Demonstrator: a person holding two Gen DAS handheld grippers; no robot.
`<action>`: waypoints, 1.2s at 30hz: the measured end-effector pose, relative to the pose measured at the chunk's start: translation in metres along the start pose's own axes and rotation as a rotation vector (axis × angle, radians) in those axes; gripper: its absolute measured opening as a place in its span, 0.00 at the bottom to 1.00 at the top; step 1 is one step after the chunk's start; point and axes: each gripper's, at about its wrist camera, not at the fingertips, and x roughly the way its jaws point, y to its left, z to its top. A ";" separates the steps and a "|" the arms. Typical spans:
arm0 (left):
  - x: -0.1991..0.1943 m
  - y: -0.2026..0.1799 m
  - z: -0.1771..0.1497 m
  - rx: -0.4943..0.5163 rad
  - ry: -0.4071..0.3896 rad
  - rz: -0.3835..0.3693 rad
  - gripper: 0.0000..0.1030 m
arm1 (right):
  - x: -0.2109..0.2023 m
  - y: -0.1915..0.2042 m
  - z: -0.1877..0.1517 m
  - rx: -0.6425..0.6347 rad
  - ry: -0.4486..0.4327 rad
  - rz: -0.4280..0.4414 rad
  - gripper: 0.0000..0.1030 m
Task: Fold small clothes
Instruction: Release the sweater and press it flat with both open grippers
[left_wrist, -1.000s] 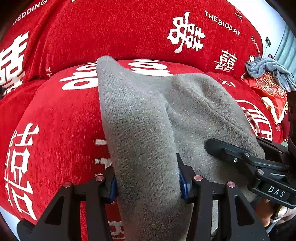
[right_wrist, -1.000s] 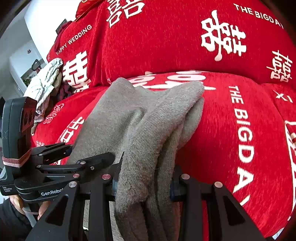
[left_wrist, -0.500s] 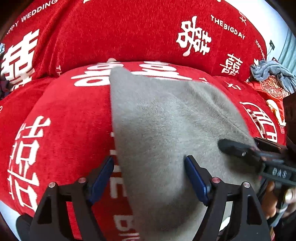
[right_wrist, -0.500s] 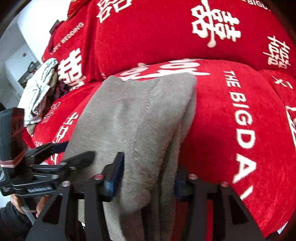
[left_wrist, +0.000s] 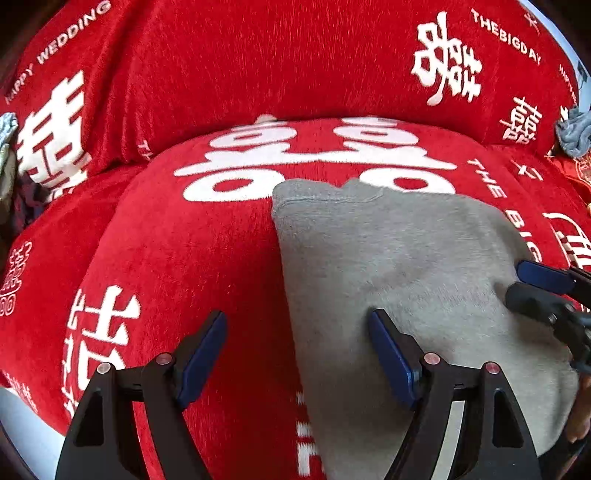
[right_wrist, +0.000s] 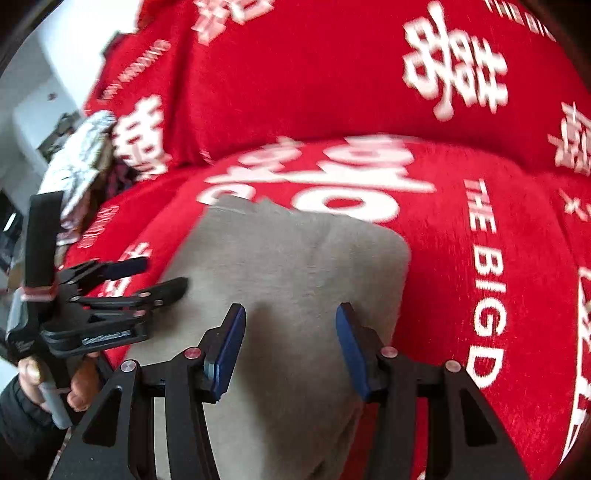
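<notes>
A folded grey knit garment (left_wrist: 399, 266) lies flat on the red sofa seat cushion (left_wrist: 177, 258); it also shows in the right wrist view (right_wrist: 295, 273). My left gripper (left_wrist: 295, 354) is open and empty, its jaws straddling the garment's left edge. My right gripper (right_wrist: 290, 347) is open and empty, just above the garment's near part. The right gripper shows at the right edge of the left wrist view (left_wrist: 546, 291), and the left gripper at the left of the right wrist view (right_wrist: 147, 277).
The sofa back (left_wrist: 258, 66) is red with white lettering. A grey cloth (left_wrist: 572, 134) lies at the far right of the sofa. A light patterned cloth (right_wrist: 77, 162) lies at the sofa's left end.
Both grippers have opened and let go of the grey garment, which has dropped flat onto the seat cushion. Both grippers have drawn back a little.
</notes>
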 end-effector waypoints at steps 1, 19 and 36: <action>0.002 0.000 0.000 0.000 0.001 0.000 0.80 | 0.006 -0.008 0.001 0.016 0.003 0.000 0.53; -0.062 -0.019 -0.077 0.060 -0.126 0.025 0.80 | -0.052 0.050 -0.088 -0.165 -0.077 0.001 0.53; -0.117 -0.031 -0.101 -0.008 -0.329 0.106 0.80 | -0.113 0.097 -0.112 -0.141 -0.226 -0.179 0.62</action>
